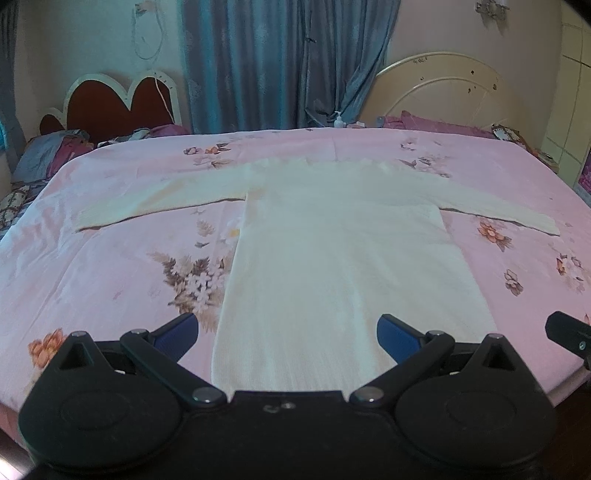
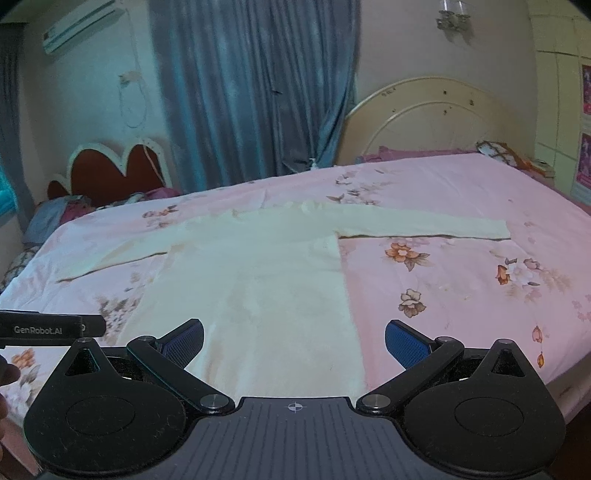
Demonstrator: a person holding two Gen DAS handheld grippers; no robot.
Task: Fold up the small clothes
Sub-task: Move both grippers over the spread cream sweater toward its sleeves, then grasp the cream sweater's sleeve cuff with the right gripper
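Cream-white knit, a long-sleeved top [image 1: 332,240] lies flat on the bed [image 1: 110,258], its hem toward me and its neck toward the far side. Both sleeves are spread straight out: the left sleeve [image 1: 159,199] reaches toward the heart-shaped red headboard [image 1: 110,107], the right sleeve [image 2: 424,227] toward the rounded cream headboard [image 2: 424,122]. The body of the top looks smooth, with no fold in it.

My left gripper [image 1: 288,336] hangs just above the hem, jaws spread wide and empty, one blue pad over the sheet left of the cloth and the other over the knit itself. My right gripper [image 2: 294,341] hangs near the hem's right corner, jaws likewise wide apart and holding nothing; its left pad is over the top, its right pad over bare sheet. I cannot tell whether any pad touches the fabric.

Under the top is a pink sheet printed with brown and orange flowers [image 2: 406,254]. Past the bed, blue-grey curtains [image 1: 258,62] hang against the wall, and a small pump bottle [image 1: 338,120] stands by the far edge. An air conditioner [image 2: 81,24] is mounted high on the left in the right wrist view.
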